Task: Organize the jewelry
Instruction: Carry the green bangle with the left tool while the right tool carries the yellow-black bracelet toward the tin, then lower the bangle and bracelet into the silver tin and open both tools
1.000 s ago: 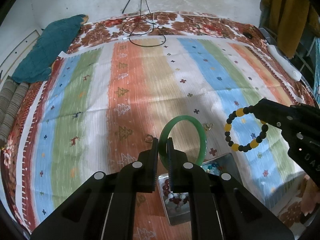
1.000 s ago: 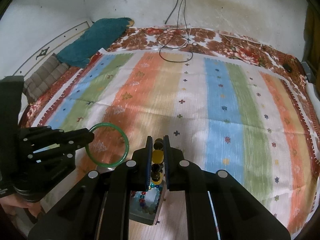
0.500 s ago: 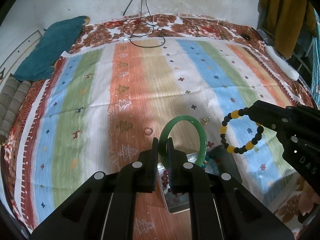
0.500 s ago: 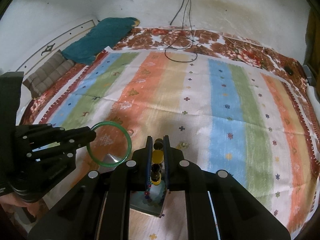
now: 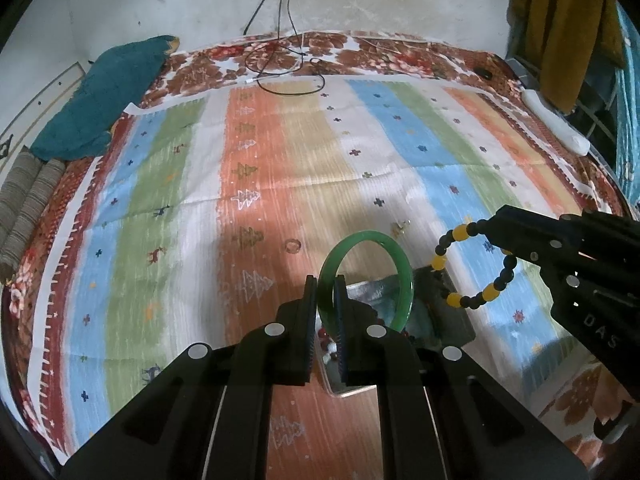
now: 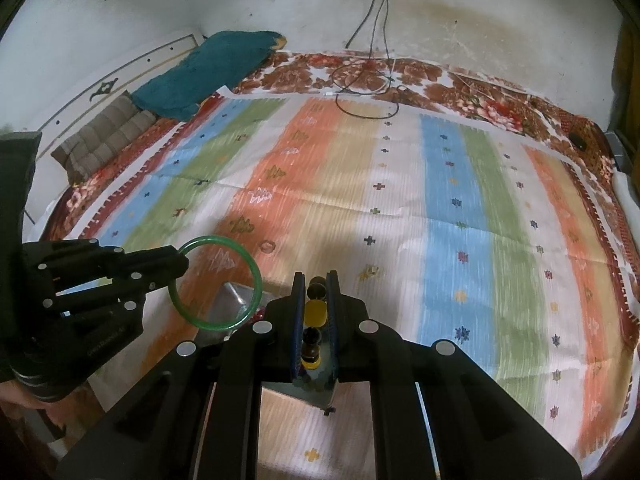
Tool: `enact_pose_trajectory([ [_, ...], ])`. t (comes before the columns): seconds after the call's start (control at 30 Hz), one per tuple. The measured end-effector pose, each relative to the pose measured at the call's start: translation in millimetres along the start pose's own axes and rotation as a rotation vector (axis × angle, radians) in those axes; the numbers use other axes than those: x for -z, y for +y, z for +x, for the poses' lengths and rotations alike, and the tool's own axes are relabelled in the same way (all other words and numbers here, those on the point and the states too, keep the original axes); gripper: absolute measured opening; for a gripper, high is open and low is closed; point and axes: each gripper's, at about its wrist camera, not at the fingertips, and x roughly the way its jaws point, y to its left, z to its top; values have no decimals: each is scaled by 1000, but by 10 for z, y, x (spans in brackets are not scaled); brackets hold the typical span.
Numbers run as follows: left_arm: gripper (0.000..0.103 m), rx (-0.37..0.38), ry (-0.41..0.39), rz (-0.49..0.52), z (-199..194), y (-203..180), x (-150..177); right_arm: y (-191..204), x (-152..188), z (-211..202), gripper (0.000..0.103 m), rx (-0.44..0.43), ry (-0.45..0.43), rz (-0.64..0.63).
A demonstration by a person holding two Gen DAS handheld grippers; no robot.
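My left gripper (image 5: 325, 280) is shut on a green bangle (image 5: 404, 268) and holds it upright above a metal box (image 5: 452, 312) that has beads inside. My right gripper (image 6: 317, 280) is shut on a black and yellow bead bracelet (image 6: 314, 310); in the left wrist view the bracelet (image 5: 476, 266) hangs over the box's right side. The bangle (image 6: 256, 280) and the left gripper (image 6: 176, 264) show at the left of the right wrist view, over the box (image 6: 230, 300). A small ring (image 5: 293, 246) and a small earring (image 5: 400, 226) lie on the striped cloth beyond the box.
The striped cloth (image 5: 280, 160) covers a bed with a floral sheet. A teal pillow (image 5: 108, 96) and rolled mats (image 5: 28, 208) lie at the far left. Black cables (image 5: 288, 68) lie at the far edge. A white object (image 5: 556, 128) lies at the right edge.
Both grippers have lifted and drawn back a little with their jewelry still held; the box now sits lower and closer under the bangle and the bracelet.
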Motion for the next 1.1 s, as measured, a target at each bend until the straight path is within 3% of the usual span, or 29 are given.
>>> enact_pose_trajectory([
  [0.37, 8, 2, -8, 20, -69, -48, 95, 72, 136, -40, 12, -7, 12, -12],
  [0.5, 11, 43, 14, -12, -58, -52, 105, 14, 116, -2, 12, 6, 22, 21],
  [0.57, 18, 24, 15, -10, -62, -69, 113, -35, 107, 24, 16, 20, 34, 37],
  [0.63, 19, 14, 18, -19, -60, -61, 112, -89, 106, 60, 27, 29, 51, 53],
  [1.1, 45, -20, 56, -94, 135, 205, -23, -290, 4, 309, 37, 85, 119, 87],
])
